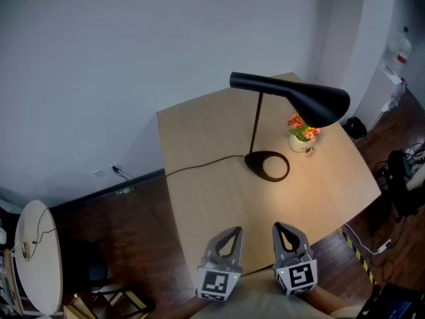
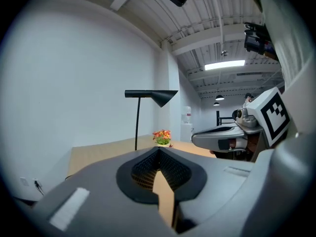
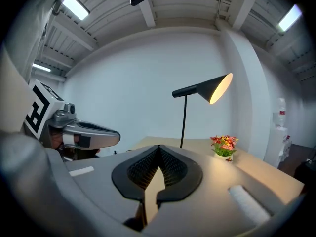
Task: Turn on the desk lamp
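The black desk lamp [image 1: 292, 95] stands on the wooden table [image 1: 212, 205], its round base [image 1: 267, 165] near the middle. Its shade glows inside [image 3: 218, 89] and warm light falls on the tabletop. In the left gripper view the lamp [image 2: 150, 95] stands far ahead. My left gripper [image 1: 230, 234] and right gripper [image 1: 284, 229] hover side by side over the table's near edge, well short of the lamp. Both are shut with nothing in them; the left gripper's tips [image 2: 159, 149] and the right gripper's tips [image 3: 159, 147] meet.
A small pot of red and yellow flowers [image 1: 302, 135] sits just right of the lamp base. The lamp's black cord [image 1: 199, 165] runs left off the table toward a wall socket [image 1: 114, 170]. A round white side table [image 1: 36, 258] stands at the lower left.
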Available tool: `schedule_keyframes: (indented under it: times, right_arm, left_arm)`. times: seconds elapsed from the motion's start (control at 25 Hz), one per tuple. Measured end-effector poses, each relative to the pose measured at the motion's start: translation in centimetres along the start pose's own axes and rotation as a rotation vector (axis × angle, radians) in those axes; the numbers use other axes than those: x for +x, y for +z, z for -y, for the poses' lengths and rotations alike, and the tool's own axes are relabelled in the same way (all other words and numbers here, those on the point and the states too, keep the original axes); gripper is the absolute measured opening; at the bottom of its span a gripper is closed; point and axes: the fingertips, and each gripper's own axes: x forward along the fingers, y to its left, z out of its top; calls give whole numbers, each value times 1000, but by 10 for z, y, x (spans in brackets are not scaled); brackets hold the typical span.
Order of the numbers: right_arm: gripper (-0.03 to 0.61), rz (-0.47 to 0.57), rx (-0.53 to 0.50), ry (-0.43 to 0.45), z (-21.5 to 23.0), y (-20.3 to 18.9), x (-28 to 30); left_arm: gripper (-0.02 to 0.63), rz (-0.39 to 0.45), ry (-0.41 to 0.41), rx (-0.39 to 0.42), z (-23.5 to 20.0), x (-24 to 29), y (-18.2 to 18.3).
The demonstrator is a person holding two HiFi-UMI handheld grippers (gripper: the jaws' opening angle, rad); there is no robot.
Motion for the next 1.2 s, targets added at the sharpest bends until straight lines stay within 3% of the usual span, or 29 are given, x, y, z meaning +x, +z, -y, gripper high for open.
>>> schedule_keyframes:
  times: [0.52,0.76,0.92,1.2]
  right_arm:
    - [-2,25,-20,-107,-21,6,-64]
    - [-2,28,-22,-144,-15,2,-87]
    - [-2,26,-13,-173,-5,-4,-109]
    - [0,34,14,-232,25,-18,-166]
  left_arm:
    - [-2,51,-148,28,50,-43,1]
    - [-2,49,-197,-20,76,-46,5]
    - [-2,81,-228,59,97,-46,10]
    - [-2,73,-287,92,159,-48,11]
